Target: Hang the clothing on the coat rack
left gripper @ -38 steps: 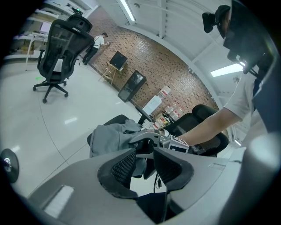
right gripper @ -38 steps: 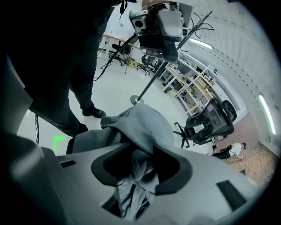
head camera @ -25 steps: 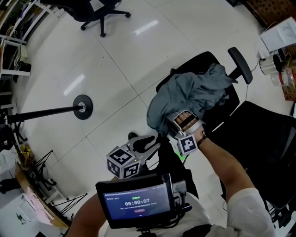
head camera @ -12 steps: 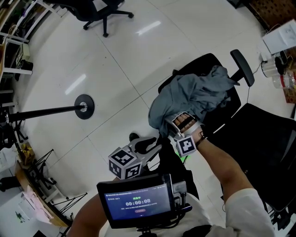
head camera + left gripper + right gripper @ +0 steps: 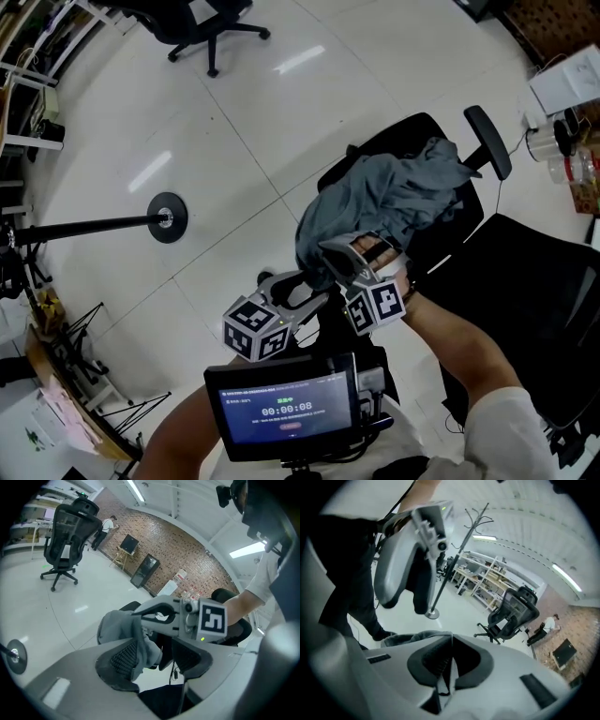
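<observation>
The grey clothing (image 5: 389,192) lies heaped on a black office chair (image 5: 441,234). My right gripper (image 5: 330,251) is at the garment's near edge, shut on a fold of it; in the right gripper view a thin strip of fabric sits between the closed pads (image 5: 449,660). My left gripper (image 5: 300,281) is just beside it, jaws opening. A flap of the grey cloth (image 5: 136,644) hangs between them against one pad, the other pad apart. The coat rack (image 5: 167,217) stands on the floor to the left, and its hooks (image 5: 480,515) show in the right gripper view.
A second black chair (image 5: 544,300) stands close on the right. Another office chair (image 5: 202,23) is at the far side of the white tiled floor. Shelves (image 5: 19,84) line the left wall. A desk with containers (image 5: 562,112) is at the upper right.
The right gripper has closed on the garment's edge and drawn back a little from the heap. The left gripper has come up beside it with its jaws wider.
</observation>
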### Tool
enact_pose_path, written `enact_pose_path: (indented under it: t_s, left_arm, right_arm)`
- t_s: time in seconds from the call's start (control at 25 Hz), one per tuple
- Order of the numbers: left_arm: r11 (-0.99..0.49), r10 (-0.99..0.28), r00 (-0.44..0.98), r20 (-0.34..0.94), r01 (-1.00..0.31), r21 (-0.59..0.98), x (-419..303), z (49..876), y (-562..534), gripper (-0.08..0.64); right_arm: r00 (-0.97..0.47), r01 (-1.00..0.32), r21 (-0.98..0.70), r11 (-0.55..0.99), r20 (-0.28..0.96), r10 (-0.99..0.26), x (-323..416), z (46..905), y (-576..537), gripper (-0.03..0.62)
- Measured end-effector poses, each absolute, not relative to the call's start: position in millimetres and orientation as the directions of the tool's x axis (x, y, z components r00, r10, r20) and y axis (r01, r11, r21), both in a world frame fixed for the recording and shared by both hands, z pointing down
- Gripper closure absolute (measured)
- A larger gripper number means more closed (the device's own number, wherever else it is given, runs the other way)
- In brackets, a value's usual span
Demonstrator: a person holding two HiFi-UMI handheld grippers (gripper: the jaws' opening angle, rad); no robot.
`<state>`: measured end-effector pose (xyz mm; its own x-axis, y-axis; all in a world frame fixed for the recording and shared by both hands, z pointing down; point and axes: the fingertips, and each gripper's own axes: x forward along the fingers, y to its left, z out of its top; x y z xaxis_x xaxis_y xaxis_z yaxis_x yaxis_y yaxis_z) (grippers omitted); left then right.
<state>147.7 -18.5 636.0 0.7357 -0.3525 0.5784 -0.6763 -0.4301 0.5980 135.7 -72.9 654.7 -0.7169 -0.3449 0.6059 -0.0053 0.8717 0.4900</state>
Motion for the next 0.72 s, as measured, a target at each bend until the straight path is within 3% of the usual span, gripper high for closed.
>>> enact_pose_path:
  t_s: [0.08,0.36,0.48,0.6,0.72]
  left_arm:
    - [-0.424,-0.365,0.715,0.596,-0.698,0.577,149.1,641.5,-23.7,0.279]
    - [-0.413,-0.418,0.635,0.649,-0.769,0.487,158.8,661.3,-51.1,0.225]
    - [-0.414,-0.402,0.624,0.67,-0.776,0.475,162.6,676.0,-57.3,0.231]
    - [-0.416,-0.361,0.615,0.7,-0.779,0.469,161.5,696.0,-56.3,0.306]
    - [-0.432,-0.334,0.608,0.72,-0.778,0.456,155.9,711.1,-56.1,0.331]
  right_arm:
    - [-0.73,-0.066,0.477,0.876,0.575,-0.368,137.6,631.5,-84.8,0.586]
    - [-0.749,-0.163,0.467,0.869,0.515,-0.417,140.9,581.7,-109.7,0.586]
    - [-0.753,-0.194,0.458,0.867,0.497,-0.431,140.5,570.8,-114.4,0.586]
    - [-0.747,-0.235,0.46,0.856,0.478,-0.462,143.2,563.5,-122.7,0.586]
    - [-0.727,-0.297,0.47,0.831,0.453,-0.516,149.8,553.6,-136.1,0.586]
